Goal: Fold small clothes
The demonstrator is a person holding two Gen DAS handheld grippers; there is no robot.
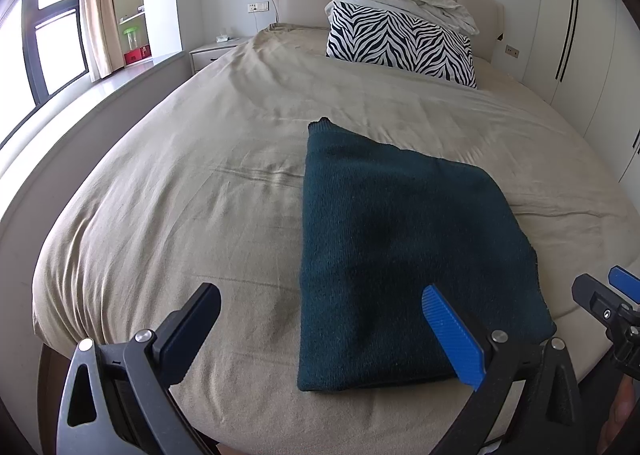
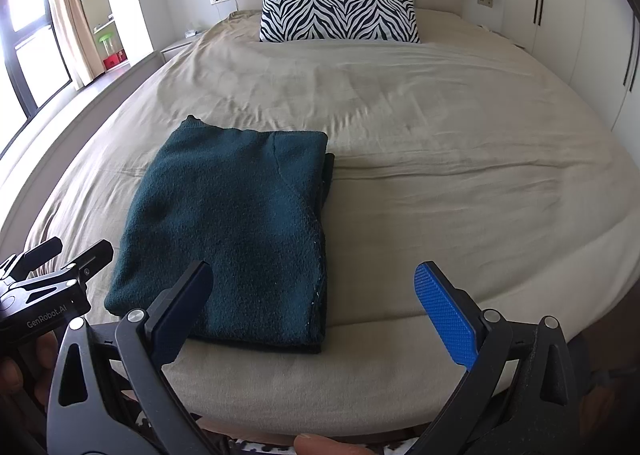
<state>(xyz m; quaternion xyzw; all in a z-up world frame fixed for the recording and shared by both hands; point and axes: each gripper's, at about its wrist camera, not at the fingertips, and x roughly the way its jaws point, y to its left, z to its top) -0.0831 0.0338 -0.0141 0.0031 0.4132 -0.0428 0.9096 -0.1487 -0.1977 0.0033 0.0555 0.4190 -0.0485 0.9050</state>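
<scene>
Nearby, zebra pillow (image 2: 339, 13) beyond folded sweater (image 2: 232, 239).

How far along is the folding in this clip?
The dark teal knitted garment already lies folded into a neat layered rectangle on the beige bedsheet. Nothing is in hand: the left gripper and right gripper are both open and empty. No other unfolded clothes are visible.

A dark teal knitted garment (image 1: 400, 247) lies folded into a flat, tidy rectangle near the foot of the bed. Along its right side the stacked layers show, with a lower layer peeking out past the top one at the far corner.
</scene>
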